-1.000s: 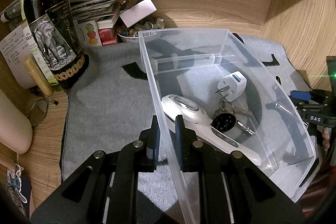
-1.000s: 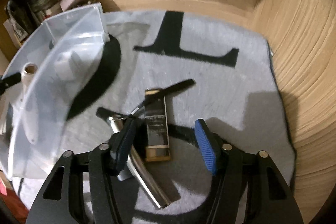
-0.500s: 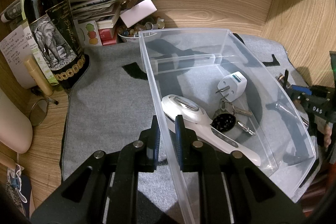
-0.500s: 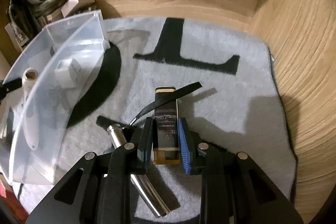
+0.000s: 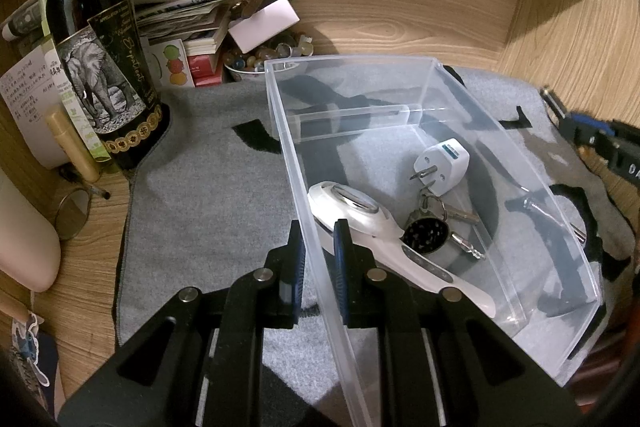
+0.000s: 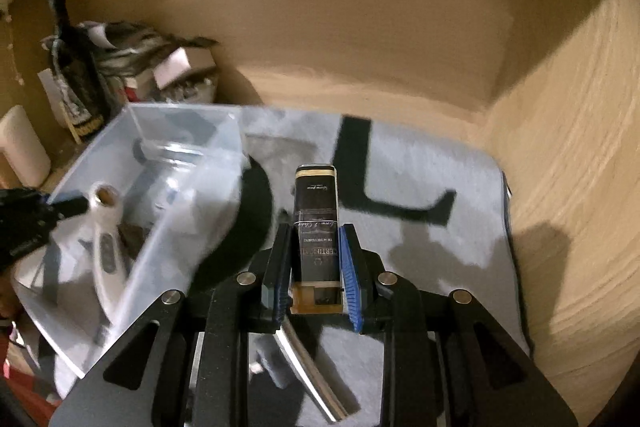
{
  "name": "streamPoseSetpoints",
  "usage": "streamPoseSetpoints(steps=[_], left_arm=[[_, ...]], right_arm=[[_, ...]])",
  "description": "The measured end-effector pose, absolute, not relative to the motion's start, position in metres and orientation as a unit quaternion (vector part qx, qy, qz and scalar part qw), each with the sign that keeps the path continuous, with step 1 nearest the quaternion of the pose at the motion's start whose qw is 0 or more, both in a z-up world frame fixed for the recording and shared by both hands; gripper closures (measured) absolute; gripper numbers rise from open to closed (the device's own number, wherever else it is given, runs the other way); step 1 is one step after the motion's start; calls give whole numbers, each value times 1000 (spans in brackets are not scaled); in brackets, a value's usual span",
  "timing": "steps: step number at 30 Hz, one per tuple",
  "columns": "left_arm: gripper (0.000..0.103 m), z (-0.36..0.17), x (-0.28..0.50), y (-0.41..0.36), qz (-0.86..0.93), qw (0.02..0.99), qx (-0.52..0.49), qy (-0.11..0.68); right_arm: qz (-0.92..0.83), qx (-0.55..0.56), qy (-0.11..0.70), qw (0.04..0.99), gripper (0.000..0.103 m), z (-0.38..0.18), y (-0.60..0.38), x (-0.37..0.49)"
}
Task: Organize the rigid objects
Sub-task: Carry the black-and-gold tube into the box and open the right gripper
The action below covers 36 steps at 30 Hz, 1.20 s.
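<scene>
- On the grey mat (image 5: 208, 195) covering the wooden desk (image 5: 80, 259) stands a clear plastic bin (image 5: 460, 99), open at the top.
- Left claw (image 5: 320, 247) is closed on the bin's near side wall, one pad outside and one inside.
- Inside the bin lie a white handheld device (image 5: 360, 223), a white plug adapter (image 5: 444, 163) and a bunch of keys (image 5: 436, 223) with a dark round fob.
- Right claw (image 6: 314, 259) is clamped on a dark rectangular box (image 6: 316, 215) with gold trim, gripping its lower end; the box is lifted above the mat, just beside the bin's right wall.
- Beneath the right claw a shiny metal bar (image 6: 308, 375) lies on the mat.
- At the desk's back left stand a wine bottle (image 5: 100, 67) with an elephant label and a pile of papers (image 5: 188, 15).
</scene>
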State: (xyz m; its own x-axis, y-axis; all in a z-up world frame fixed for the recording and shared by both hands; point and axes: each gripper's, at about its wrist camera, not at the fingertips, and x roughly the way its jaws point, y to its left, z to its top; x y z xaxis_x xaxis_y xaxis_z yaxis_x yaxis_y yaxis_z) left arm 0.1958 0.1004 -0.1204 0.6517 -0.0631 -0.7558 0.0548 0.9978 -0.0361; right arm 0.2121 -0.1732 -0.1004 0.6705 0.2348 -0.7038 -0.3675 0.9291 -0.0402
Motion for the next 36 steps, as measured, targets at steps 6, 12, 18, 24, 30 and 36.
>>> streamPoseSetpoints(steps=[6, 12, 18, 24, 30, 36], left_arm=[[89, -120, 195, 100, -33, 909, -5, 414], [89, -120, 195, 100, -35, 910, -8, 414], [88, -120, 195, 99, -38, 910, -6, 413], [88, -120, 194, 100, -42, 910, -9, 411], [87, -120, 193, 100, -44, 911, -11, 411], [87, -120, 193, 100, -44, 911, -11, 411]], right_arm=[[203, -100, 342, 912, 81, -83, -144, 207], [244, -108, 333, 904, 81, -77, -112, 204], [279, -127, 338, 890, 81, -84, -78, 198], [299, -156, 365, 868, 81, -99, -52, 201], [299, -178, 397, 849, 81, -118, -40, 209], [300, -188, 411, 840, 81, -126, -35, 213]])
